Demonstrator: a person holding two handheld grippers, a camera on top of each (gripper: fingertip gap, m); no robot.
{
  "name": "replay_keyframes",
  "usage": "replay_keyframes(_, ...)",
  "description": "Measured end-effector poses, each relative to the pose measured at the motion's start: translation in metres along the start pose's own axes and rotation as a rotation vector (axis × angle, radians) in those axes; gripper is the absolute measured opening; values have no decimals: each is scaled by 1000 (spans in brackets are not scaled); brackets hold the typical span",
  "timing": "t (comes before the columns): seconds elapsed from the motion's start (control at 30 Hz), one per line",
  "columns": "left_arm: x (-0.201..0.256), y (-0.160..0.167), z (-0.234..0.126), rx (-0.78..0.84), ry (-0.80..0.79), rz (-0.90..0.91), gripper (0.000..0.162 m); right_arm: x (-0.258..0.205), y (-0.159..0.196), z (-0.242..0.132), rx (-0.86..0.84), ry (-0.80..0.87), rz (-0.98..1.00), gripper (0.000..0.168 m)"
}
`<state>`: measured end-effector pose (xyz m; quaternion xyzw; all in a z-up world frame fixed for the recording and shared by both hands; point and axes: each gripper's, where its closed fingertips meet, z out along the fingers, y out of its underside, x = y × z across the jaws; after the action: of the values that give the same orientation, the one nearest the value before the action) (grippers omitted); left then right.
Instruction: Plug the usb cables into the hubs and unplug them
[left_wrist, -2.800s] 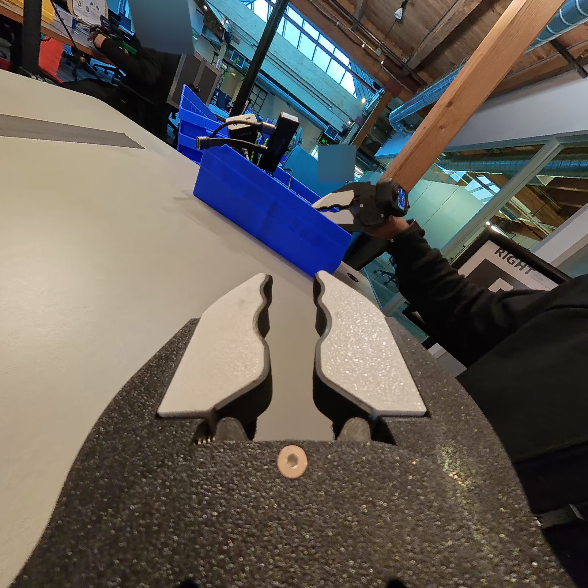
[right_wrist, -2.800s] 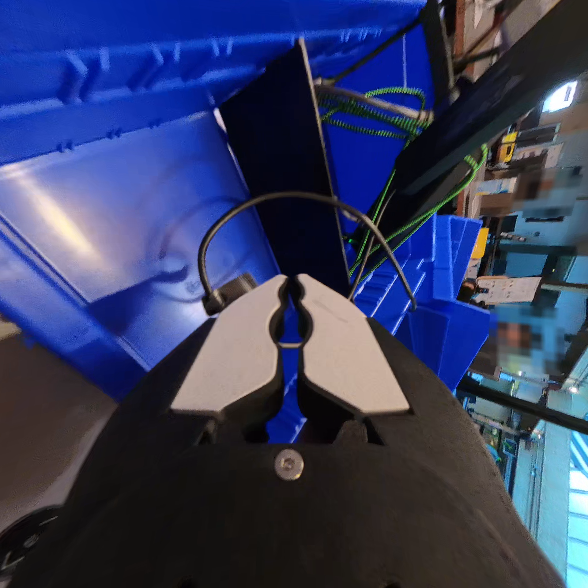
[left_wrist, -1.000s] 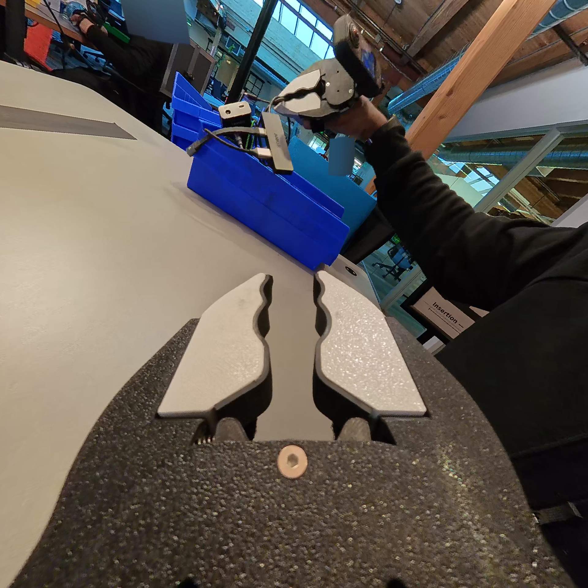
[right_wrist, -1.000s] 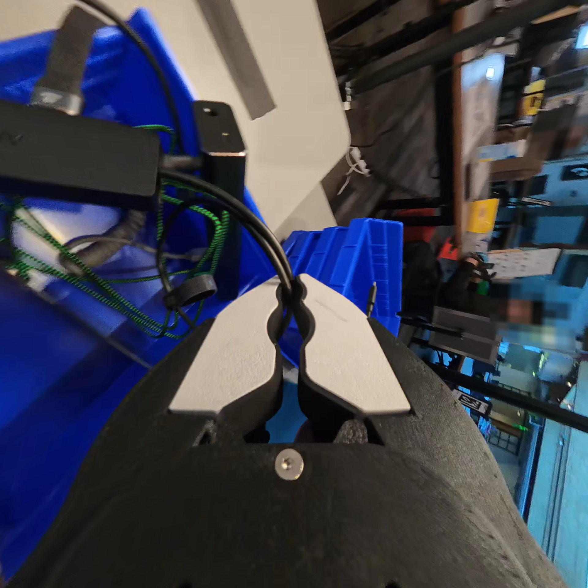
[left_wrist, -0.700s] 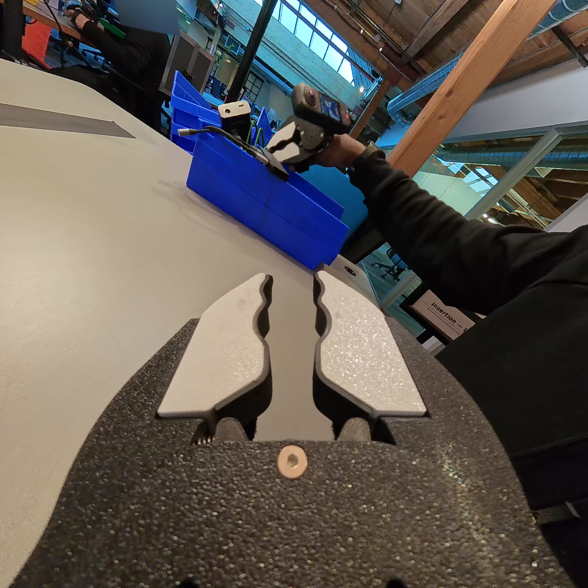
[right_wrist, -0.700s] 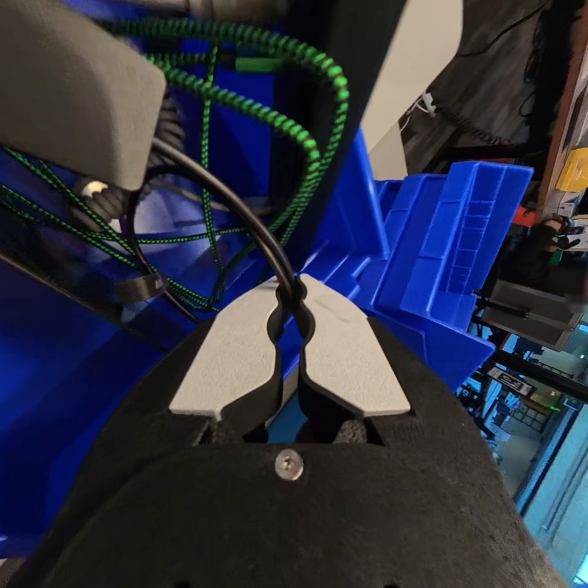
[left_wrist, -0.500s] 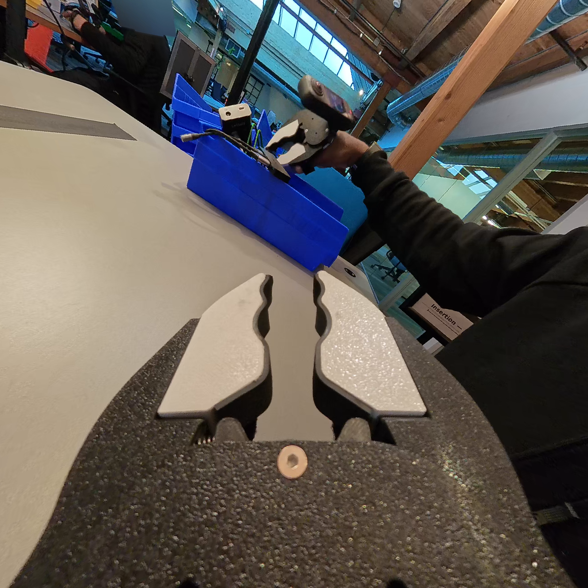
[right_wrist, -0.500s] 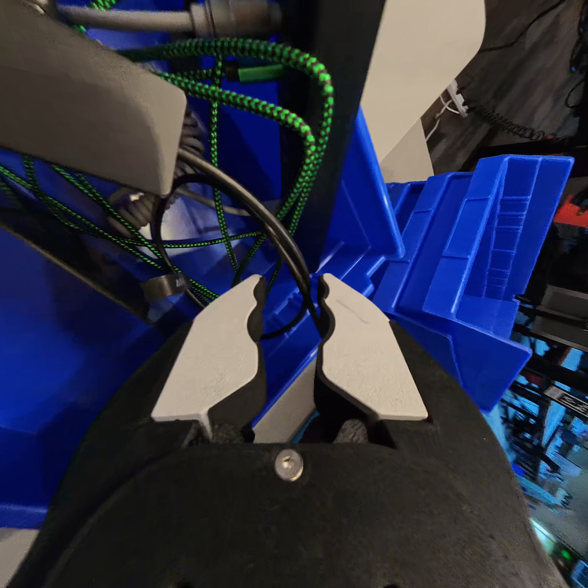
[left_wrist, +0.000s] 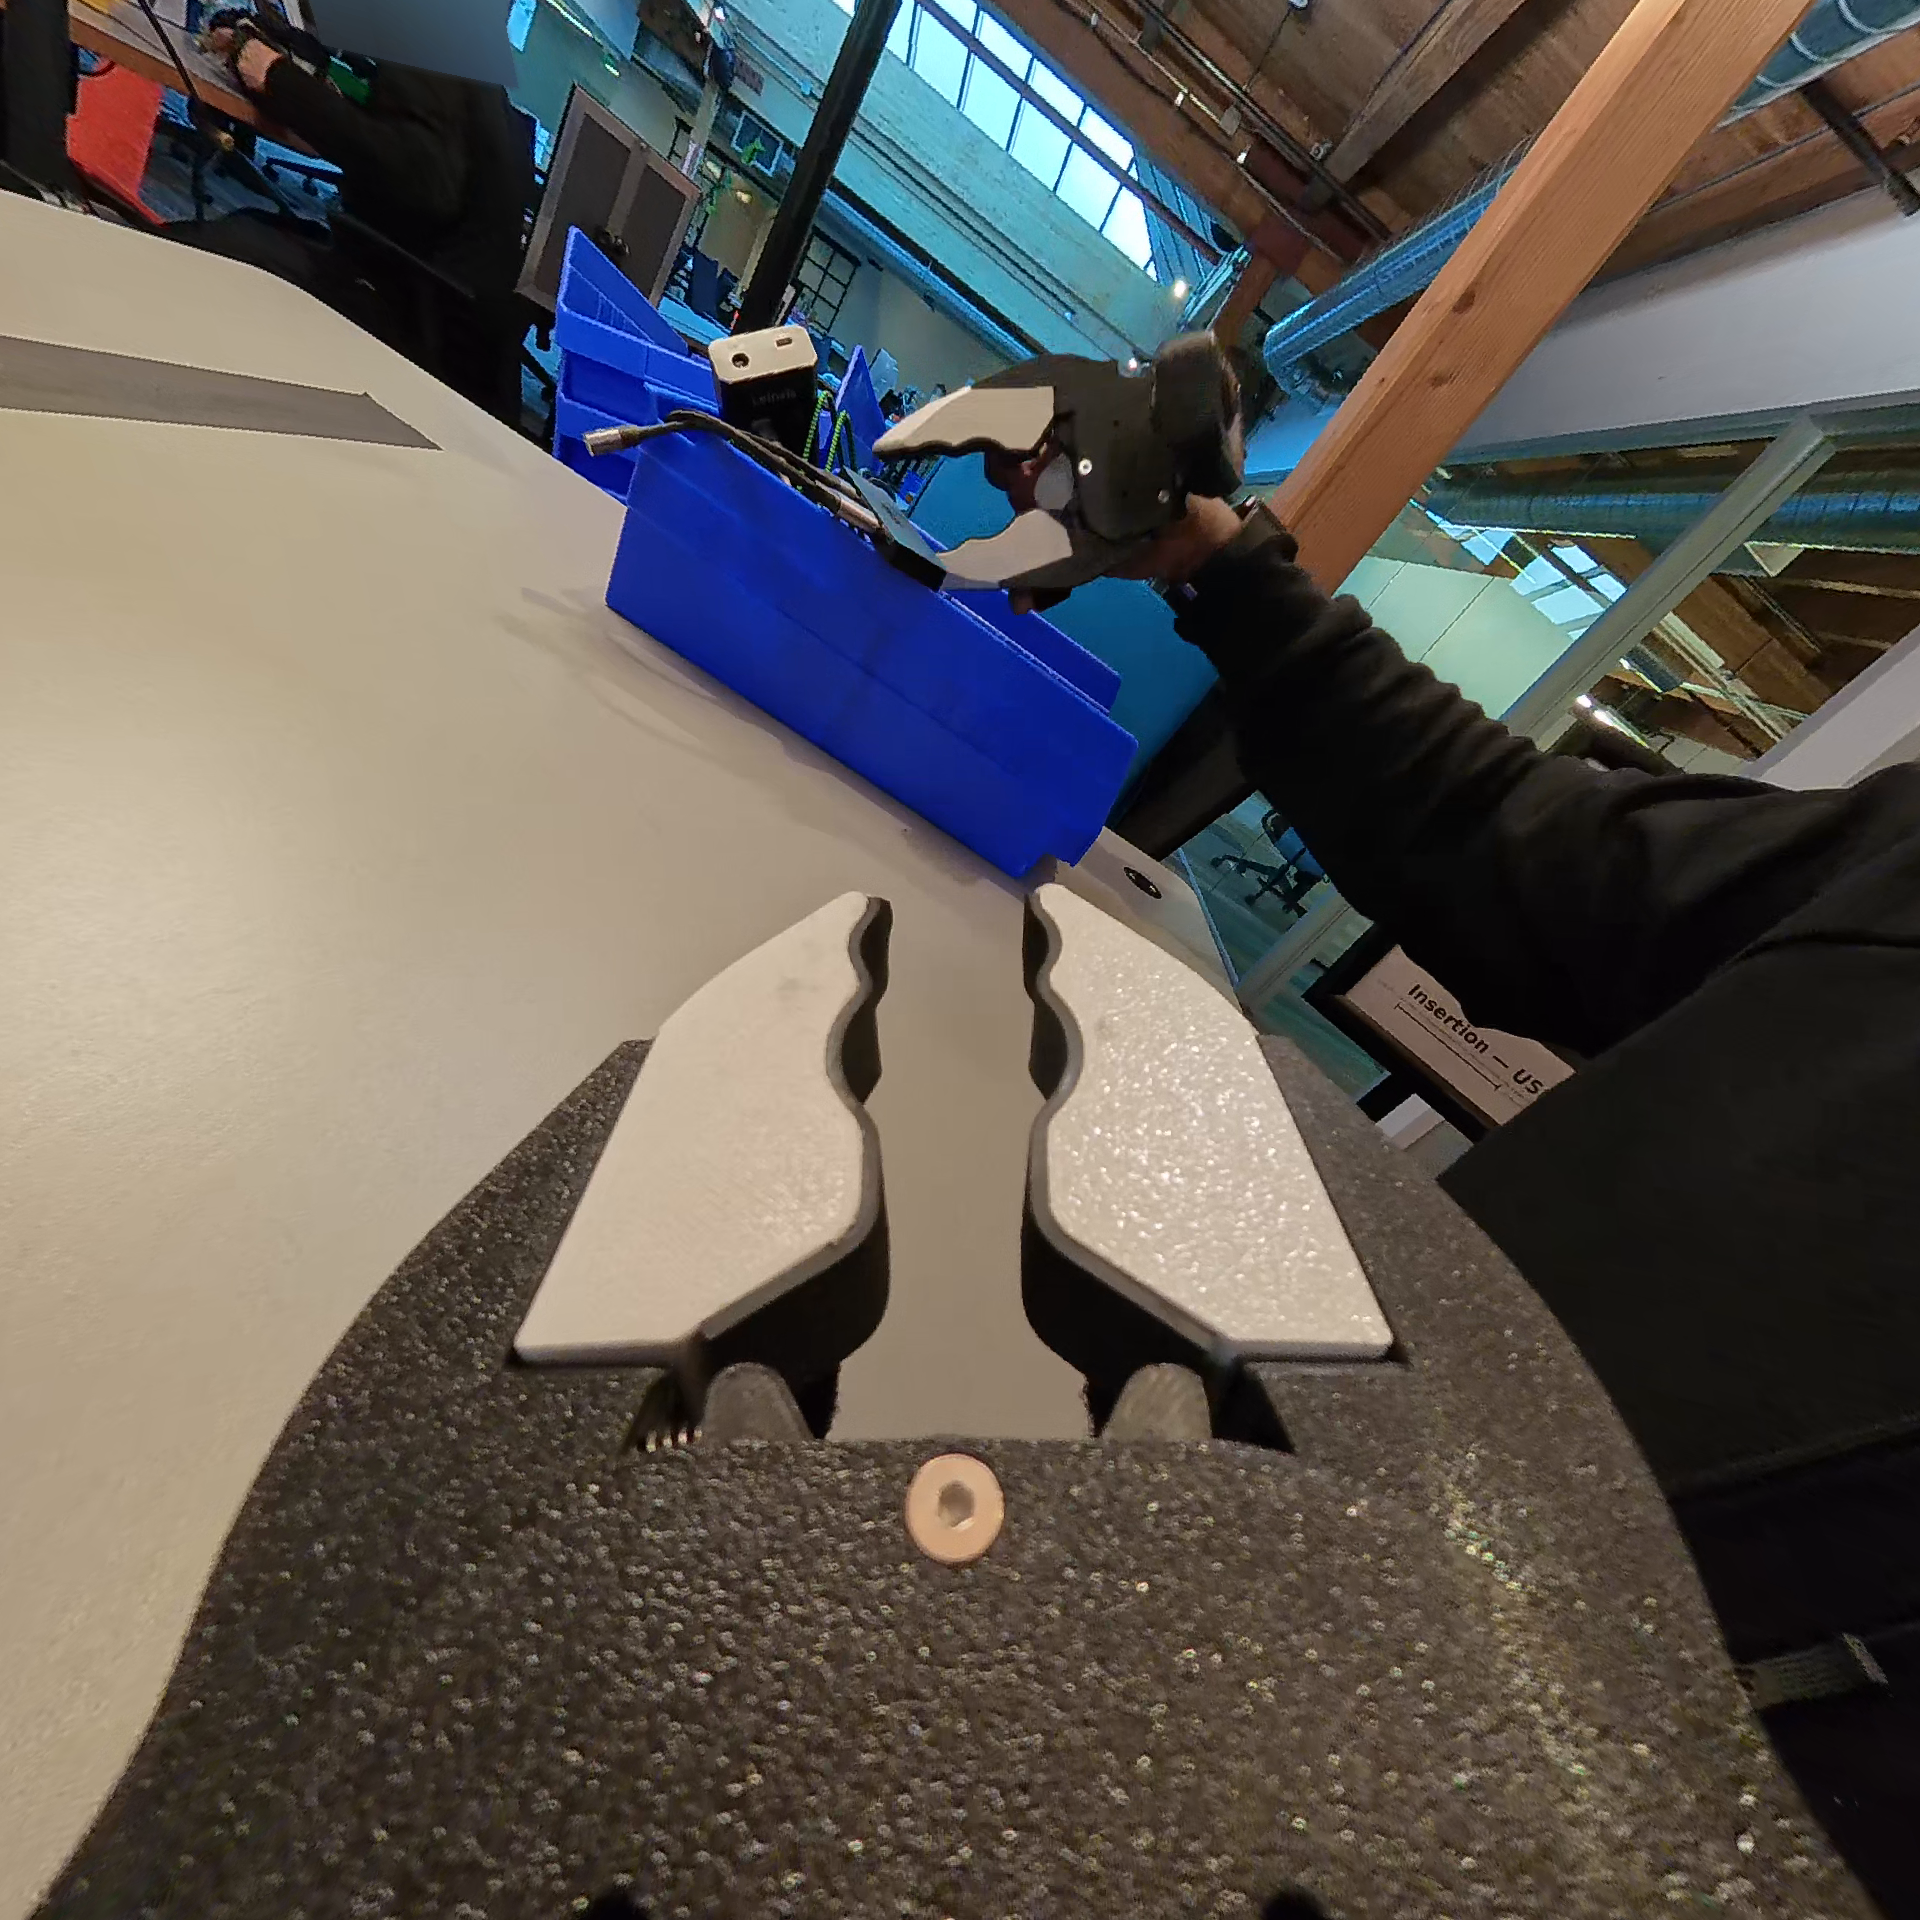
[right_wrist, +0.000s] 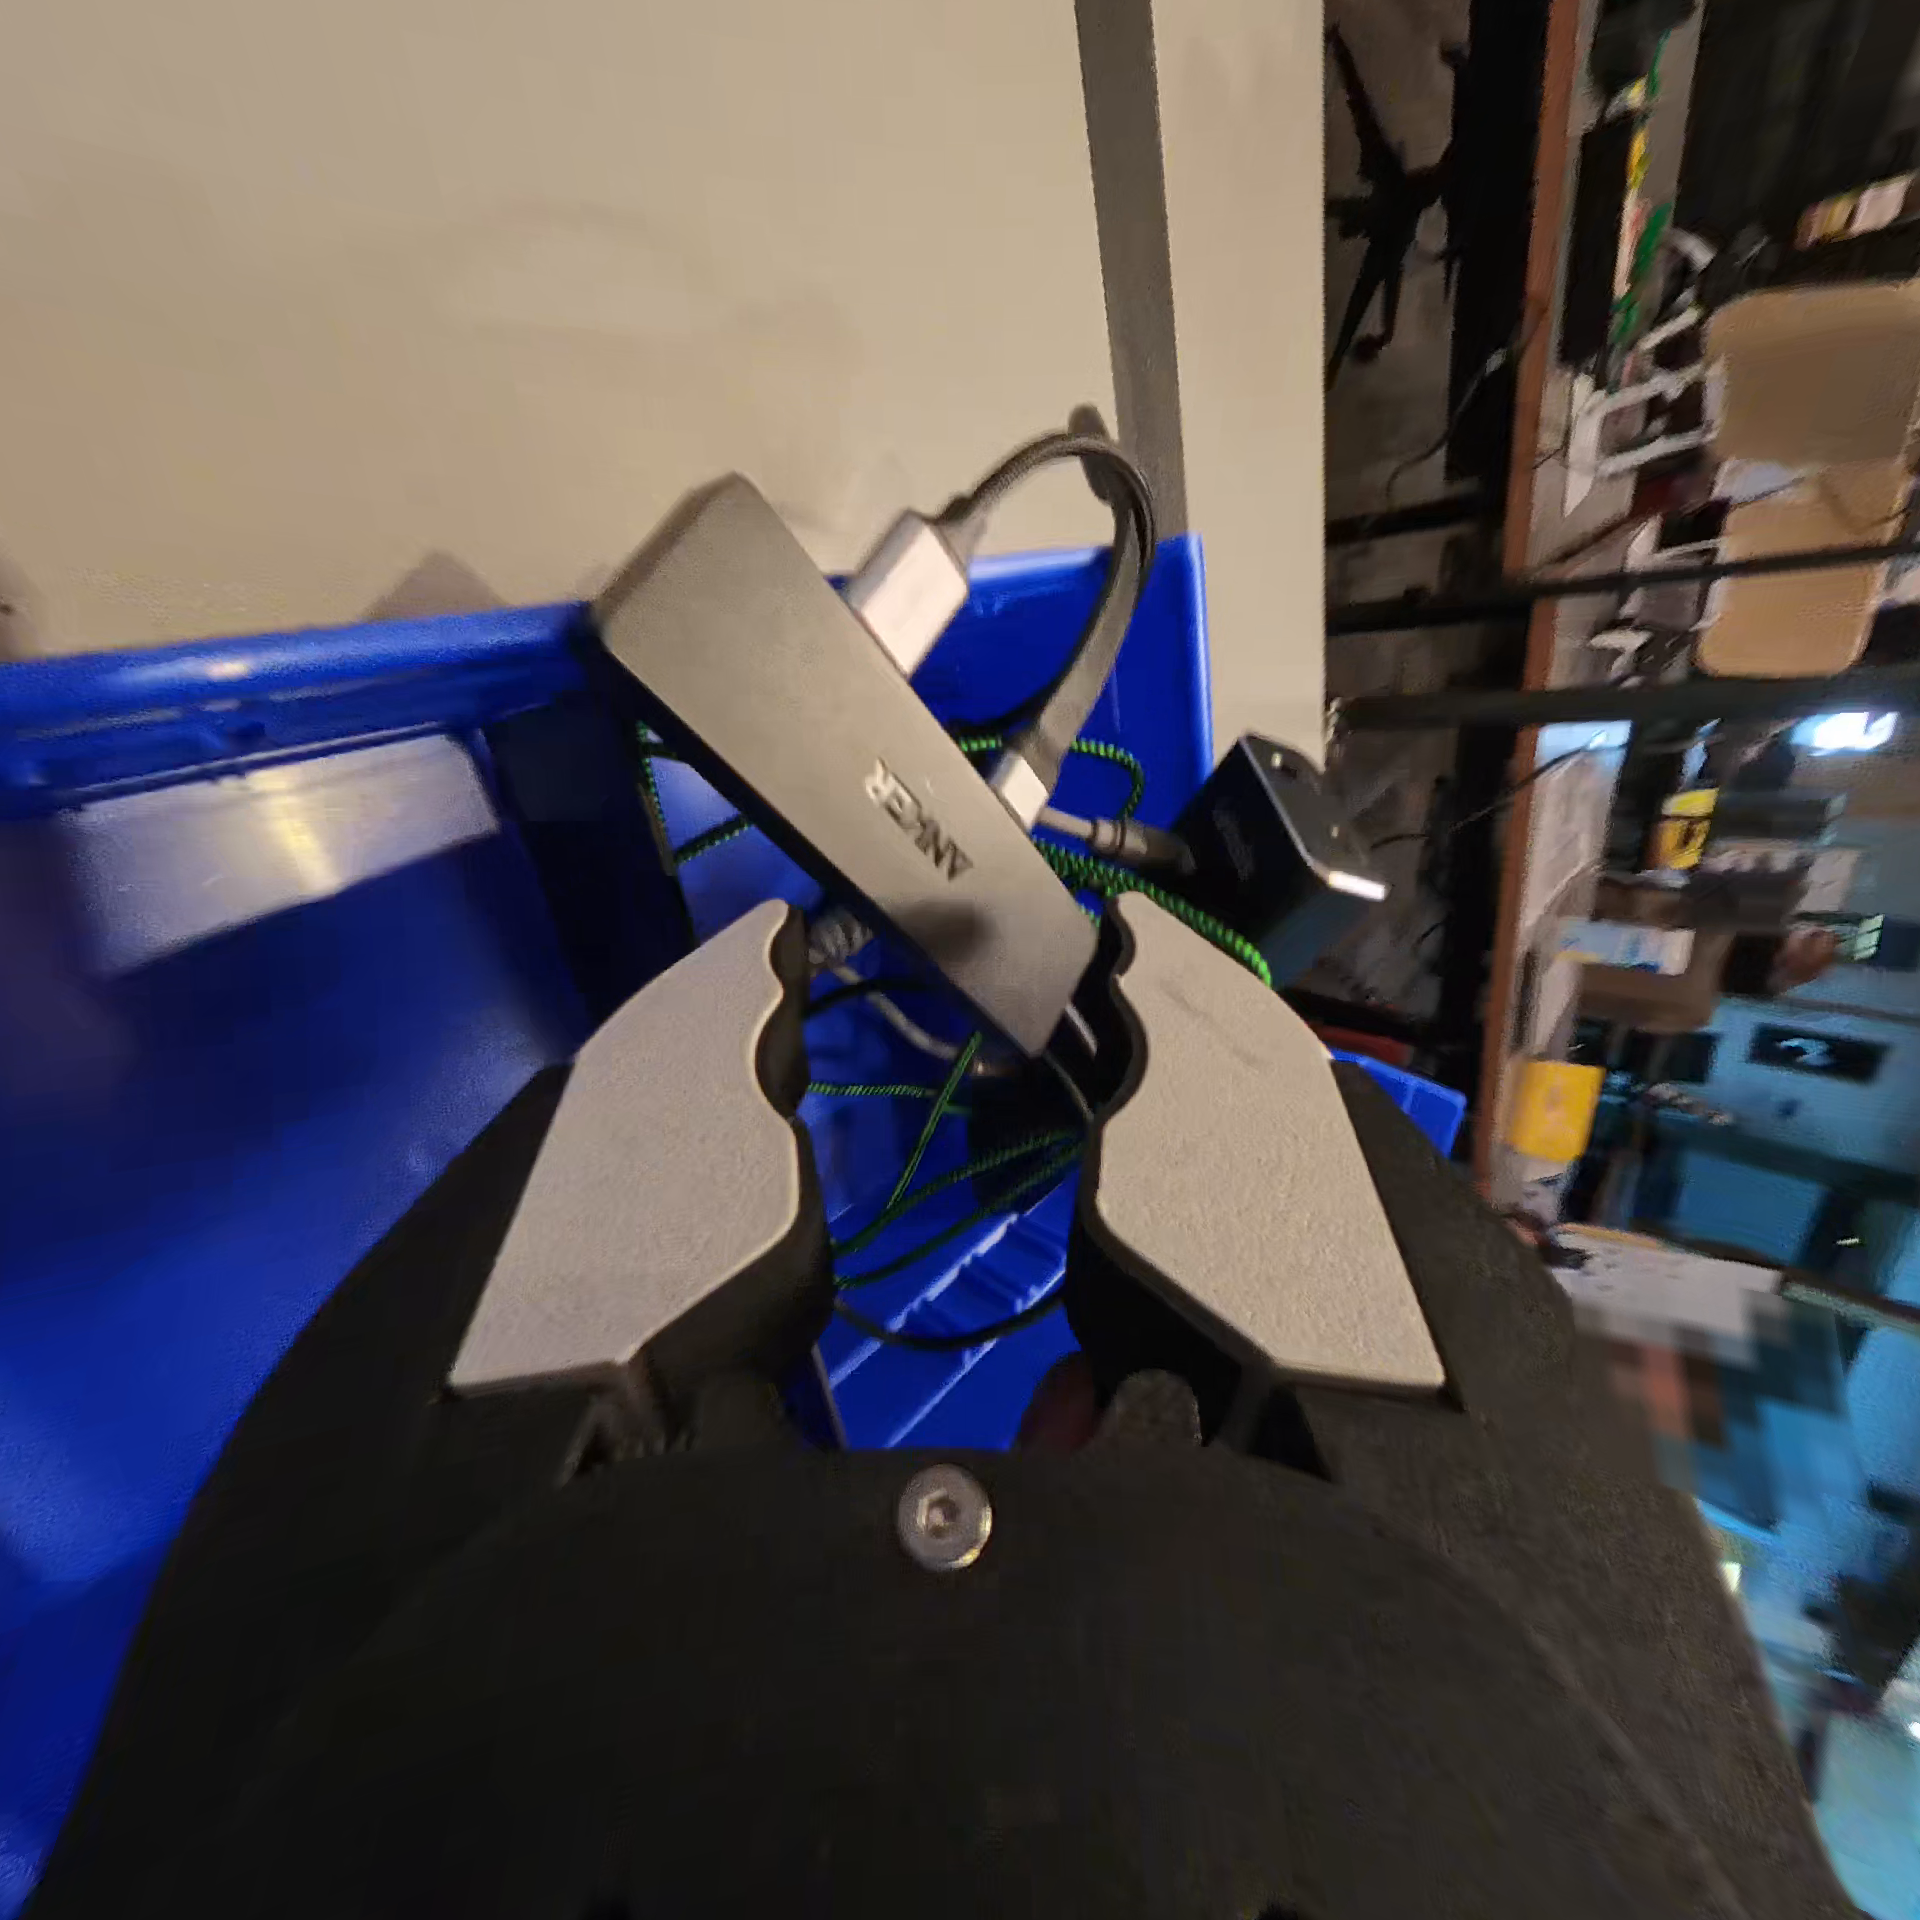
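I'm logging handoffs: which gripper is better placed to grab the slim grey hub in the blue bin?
Right. The right gripper is open with the grey hub between its fingertips over the blue bin; the left gripper sits far back over the table.

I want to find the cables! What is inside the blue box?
Inside the blue box lie a flat grey hub with silver plugs in it, a green-and-black braided cable, thin black cables and a small black adapter. The hub and tangle cover the box's bottom.
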<state>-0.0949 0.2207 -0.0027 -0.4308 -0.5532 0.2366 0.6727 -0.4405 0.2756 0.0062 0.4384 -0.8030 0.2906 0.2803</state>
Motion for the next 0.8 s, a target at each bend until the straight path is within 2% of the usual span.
replay_keyframes(0.07, 0, 0, 0, 0, -3, 4, 24, -1, -8, 7, 20, 52, -64, 43)
replay_keyframes(0.13, 1, 1, 0, -5, -3, 6, 24, 1, -12, 9, 38, 98, -105, 24)
replay_keyframes(0.3, 0, 1, 0, -6, 2, -1, 24, 32, -7, -9, 67, 283, -89, 10)
replay_keyframes(0.4, 0, 1, 0, -6, 5, -5, 24, 41, 12, -12, 49, 348, -50, 10)
replay_keyframes(0.6, 0, 1, 0, -5, 3, -2, 24, 32, 44, 8, -98, 363, -161, 12)
replay_keyframes(0.8, 1, 1, 0, -5, 0, 7, 24, 6, 50, 23, -188, 128, -223, 16)
